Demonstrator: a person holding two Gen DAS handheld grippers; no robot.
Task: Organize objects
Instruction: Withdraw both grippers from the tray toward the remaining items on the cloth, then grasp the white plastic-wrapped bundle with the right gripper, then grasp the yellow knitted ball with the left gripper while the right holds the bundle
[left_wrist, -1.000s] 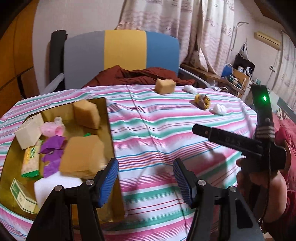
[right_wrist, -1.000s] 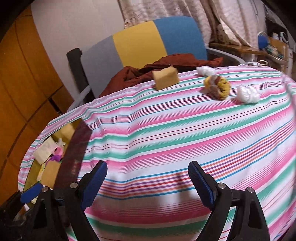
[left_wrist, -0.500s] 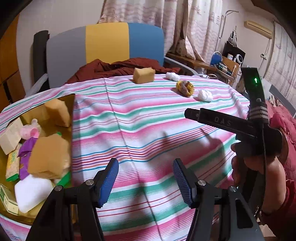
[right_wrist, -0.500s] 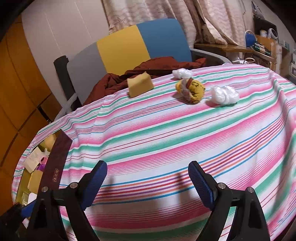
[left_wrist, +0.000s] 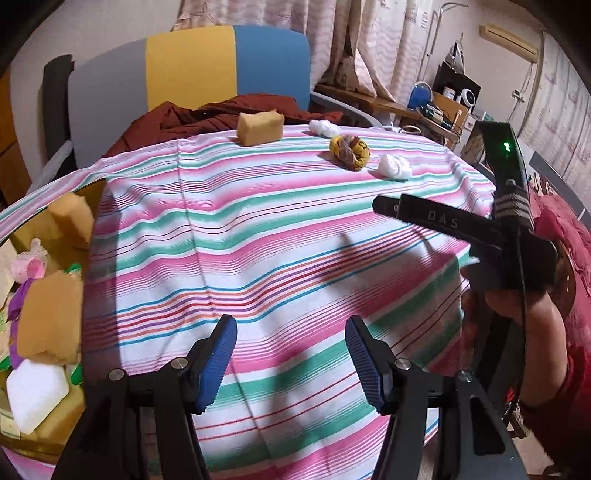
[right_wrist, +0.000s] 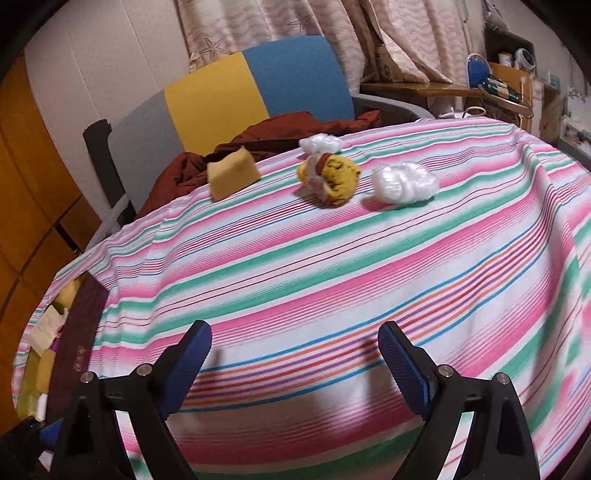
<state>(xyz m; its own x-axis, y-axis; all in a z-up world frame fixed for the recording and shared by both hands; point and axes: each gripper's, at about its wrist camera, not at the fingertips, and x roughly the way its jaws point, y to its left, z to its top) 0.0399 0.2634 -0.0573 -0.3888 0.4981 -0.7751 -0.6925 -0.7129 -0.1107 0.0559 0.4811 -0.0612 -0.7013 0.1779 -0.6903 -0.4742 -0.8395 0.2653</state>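
On the far side of the striped tablecloth (left_wrist: 258, 229) lie a tan sponge block (left_wrist: 260, 127) (right_wrist: 232, 177), a yellow-brown yarn ball (left_wrist: 349, 151) (right_wrist: 330, 177) and two white crumpled wads (left_wrist: 395, 167) (right_wrist: 402, 182), the other wad (left_wrist: 323, 127) (right_wrist: 319, 142) behind the ball. My left gripper (left_wrist: 288, 358) hangs open above the cloth with nothing between its blue pads. My right gripper (right_wrist: 295, 363) is open too, its jaws opening wider, empty; from the left wrist view its black body (left_wrist: 480, 229) is at the right, held by a hand (left_wrist: 524, 314).
A gold tray (left_wrist: 55, 424) (right_wrist: 27, 387) at the table's left edge holds tan sponges, a white block, purple and pink items and small boxes. A grey, yellow and blue chair (left_wrist: 192, 70) with a dark red cloth (left_wrist: 221, 114) stands behind the table. A cluttered desk (left_wrist: 436, 110) is at the back right.
Both grippers have moved right across the table, away from the tray. The sponge, yarn ball and wads now appear larger and closer. The right jaws have spread slightly.
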